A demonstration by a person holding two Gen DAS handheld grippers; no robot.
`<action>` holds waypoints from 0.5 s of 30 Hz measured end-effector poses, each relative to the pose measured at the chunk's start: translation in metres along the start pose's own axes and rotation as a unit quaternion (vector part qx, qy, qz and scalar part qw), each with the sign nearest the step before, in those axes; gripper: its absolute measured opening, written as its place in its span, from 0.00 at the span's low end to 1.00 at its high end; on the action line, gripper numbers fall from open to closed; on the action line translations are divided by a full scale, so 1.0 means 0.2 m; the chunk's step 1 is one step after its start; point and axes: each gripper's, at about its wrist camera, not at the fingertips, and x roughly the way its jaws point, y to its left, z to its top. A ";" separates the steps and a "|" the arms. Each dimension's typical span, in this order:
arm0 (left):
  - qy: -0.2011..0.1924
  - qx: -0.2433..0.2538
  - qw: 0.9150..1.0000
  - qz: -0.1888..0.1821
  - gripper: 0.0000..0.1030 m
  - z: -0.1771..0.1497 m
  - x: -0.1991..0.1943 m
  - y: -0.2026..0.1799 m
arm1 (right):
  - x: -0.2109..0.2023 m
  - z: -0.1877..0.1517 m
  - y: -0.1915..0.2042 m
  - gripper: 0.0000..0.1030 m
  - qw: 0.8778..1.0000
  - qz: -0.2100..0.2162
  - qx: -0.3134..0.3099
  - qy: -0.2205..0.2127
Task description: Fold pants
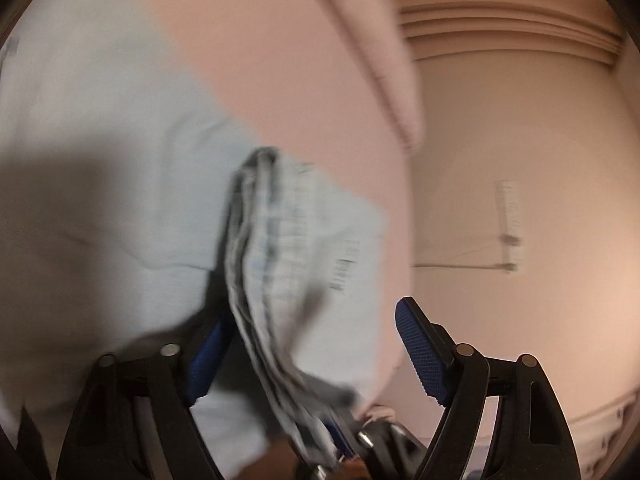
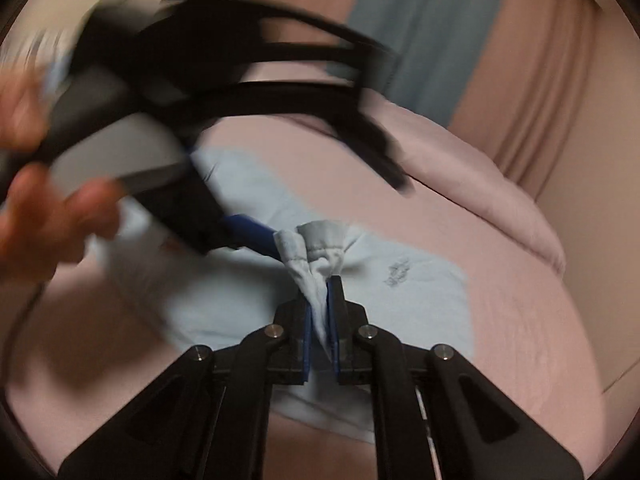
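The pale blue pants [image 2: 400, 292] lie spread on a pink quilted bedspread [image 2: 532, 340], soft and creased, small embroidery at three o'clock of the bunched hem. The right gripper [image 2: 320, 316] pinches that gathered hem between blue pads. The left gripper [image 1: 308, 348], at ten o'clock and blurred, stands spread wide around a fabric fold.

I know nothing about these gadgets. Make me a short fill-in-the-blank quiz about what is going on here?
1. The pants are light ____ in colour.
2. They lie on a ____ bedspread.
3. The right gripper is ____ on a bunch of the fabric.
4. The left gripper has its fingers spread ____.

Missing words: blue; pink; shut; open
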 end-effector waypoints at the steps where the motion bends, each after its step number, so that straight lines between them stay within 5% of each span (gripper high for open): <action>1: -0.003 -0.003 1.000 0.001 0.57 0.01 -0.01 0.01 | -0.01 -0.02 0.01 0.08 1.000 0.000 -0.010 0.001; 4: -0.025 0.012 1.000 0.014 0.20 0.02 -0.06 -0.01 | 0.00 0.01 0.04 0.08 1.000 -0.003 -0.031 -0.005; 7: -0.074 0.042 0.996 0.009 0.17 0.00 -0.19 -0.05 | -0.04 -0.01 0.03 0.08 0.999 -0.011 -0.040 -0.011; 15: -0.158 0.060 0.981 0.092 0.17 0.05 -0.37 -0.01 | -0.05 0.01 0.11 0.10 0.998 0.031 -0.050 -0.023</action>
